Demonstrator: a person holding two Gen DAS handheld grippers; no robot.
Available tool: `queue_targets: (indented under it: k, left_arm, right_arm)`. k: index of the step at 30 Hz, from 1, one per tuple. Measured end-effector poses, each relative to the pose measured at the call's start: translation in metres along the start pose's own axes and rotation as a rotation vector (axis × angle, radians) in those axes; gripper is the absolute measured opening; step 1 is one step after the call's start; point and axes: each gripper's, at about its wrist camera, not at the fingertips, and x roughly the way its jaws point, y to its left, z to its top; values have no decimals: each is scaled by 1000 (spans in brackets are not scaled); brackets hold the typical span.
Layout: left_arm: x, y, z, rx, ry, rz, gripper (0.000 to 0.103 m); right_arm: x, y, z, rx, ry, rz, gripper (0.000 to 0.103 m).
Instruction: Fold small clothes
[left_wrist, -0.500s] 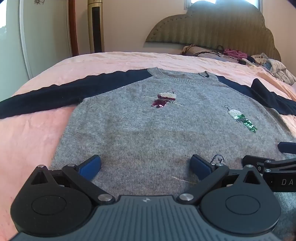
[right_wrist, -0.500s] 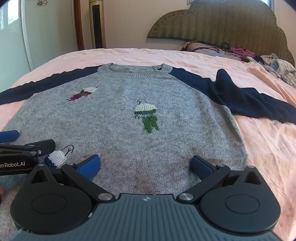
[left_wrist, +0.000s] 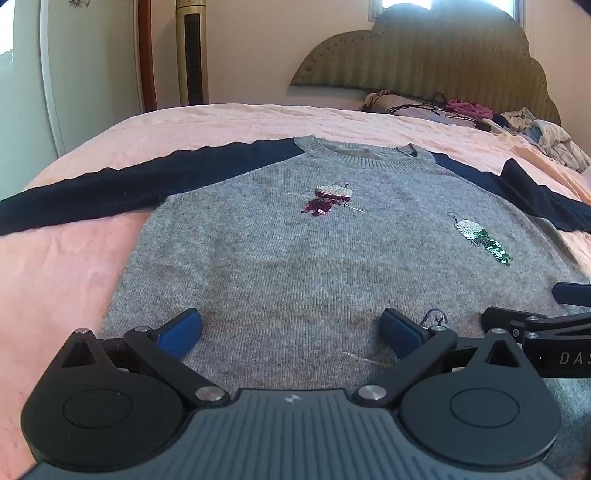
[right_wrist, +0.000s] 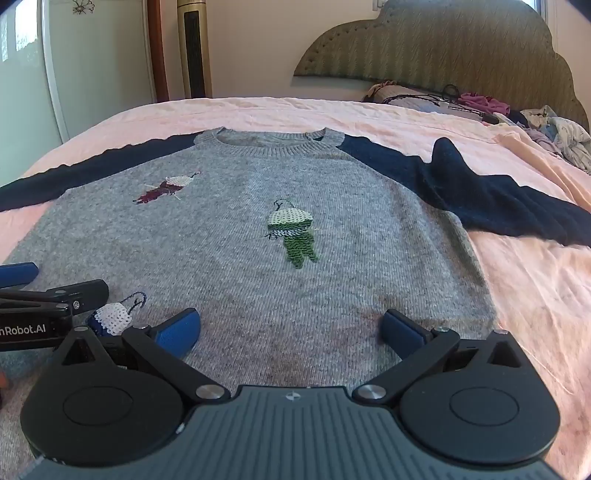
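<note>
Grey sweater (left_wrist: 295, 258) with navy sleeves lies flat, front up, on the pink bed (right_wrist: 535, 295); clothes pile (right_wrist: 554, 133) by headboard; both grippers' jaws released

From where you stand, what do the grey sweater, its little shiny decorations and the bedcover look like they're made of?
The sweater looks like soft knitted wool or a blend: visible ribbed stitches, fuzzy matte surface. The green decoration and the maroon one appear to be sequins, glinting in overlapping rows. The pink bedcover seems a thin woven cotton, matte and finely creased.
</note>
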Motion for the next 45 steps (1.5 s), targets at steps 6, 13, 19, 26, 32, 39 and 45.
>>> queue_targets:
  k: [6,13,19,26,32,39,45]
  left_arm:
    - [1,-2,-1,8,1,4,103]
    - [2,-4,-1,14,4,9,103]
    - [3,-5,0,19,6,12,103]
    - [4,-5,1,19,6,12,103]
    - [4,-5,1,17,5,10,103]
    - [3,-3,0,12,1,6,103]
    - [3,-3,0,11,1,5,103]
  right_arm:
    - [1,0,0,2,-1,-2,103]
    - [1,0,0,3,-3,-1,103]
    - [0,-1,-1,1,-3,-6,103]
    - [1,0,-1,-1,-2,-7,103]
    - [1,0,-1,-1,-3,-8,103]
    - [1,0,-1,-1,-3,-11,103]
    - [1,0,-1,0,-3,-13,103]
